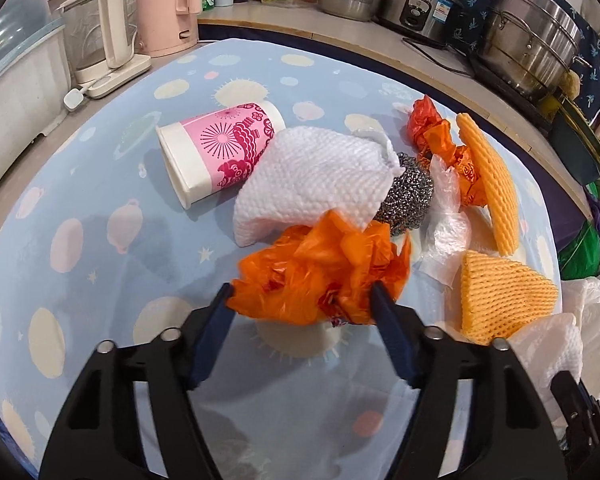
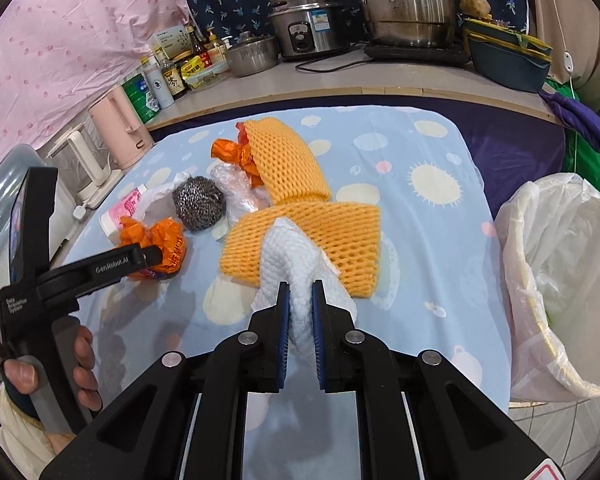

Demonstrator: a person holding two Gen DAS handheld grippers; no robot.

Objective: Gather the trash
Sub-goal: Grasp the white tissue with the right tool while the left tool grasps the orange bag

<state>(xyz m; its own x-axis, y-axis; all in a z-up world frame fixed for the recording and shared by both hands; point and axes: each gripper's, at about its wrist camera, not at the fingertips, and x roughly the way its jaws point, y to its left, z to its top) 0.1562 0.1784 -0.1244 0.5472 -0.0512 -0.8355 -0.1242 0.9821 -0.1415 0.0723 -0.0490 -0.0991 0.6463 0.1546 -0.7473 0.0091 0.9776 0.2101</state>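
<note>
- Trash lies in a loose heap on the light blue tablecloth (image 1: 100, 184) with pale spots, seen from both wrist cameras.
- Left gripper (image 1: 302, 300) pinches a crumpled orange plastic bag (image 1: 320, 268): both blue pads press into its sides, and the bag hangs a little above the cloth, its shadow under it.
- In the left wrist view, at 12 o'clock from that bag sits a white paper towel (image 1: 308, 176), and at 10 o'clock a pink paper cup (image 1: 220, 148) lies on its side, its mouth toward the left.
- A steel wool scrubber (image 1: 410, 196) touches the towel at 1 o'clock, with clear plastic film (image 1: 446, 224) just beside it.
- At 2 o'clock stand a second orange bag (image 1: 432, 136) and an orange foam fruit net (image 1: 492, 184); another foam net (image 1: 504, 300) lies at 3 o'clock.
- Right gripper (image 2: 301, 312) is closed on a second white paper towel (image 2: 288, 256), its pads nearly together around the fold.
- A white-lined trash bin (image 2: 560, 280) stands at 3 o'clock from the right gripper, beside the table edge.
- A person's hand (image 2: 52, 380) holds the left gripper handle at 9 o'clock.
</note>
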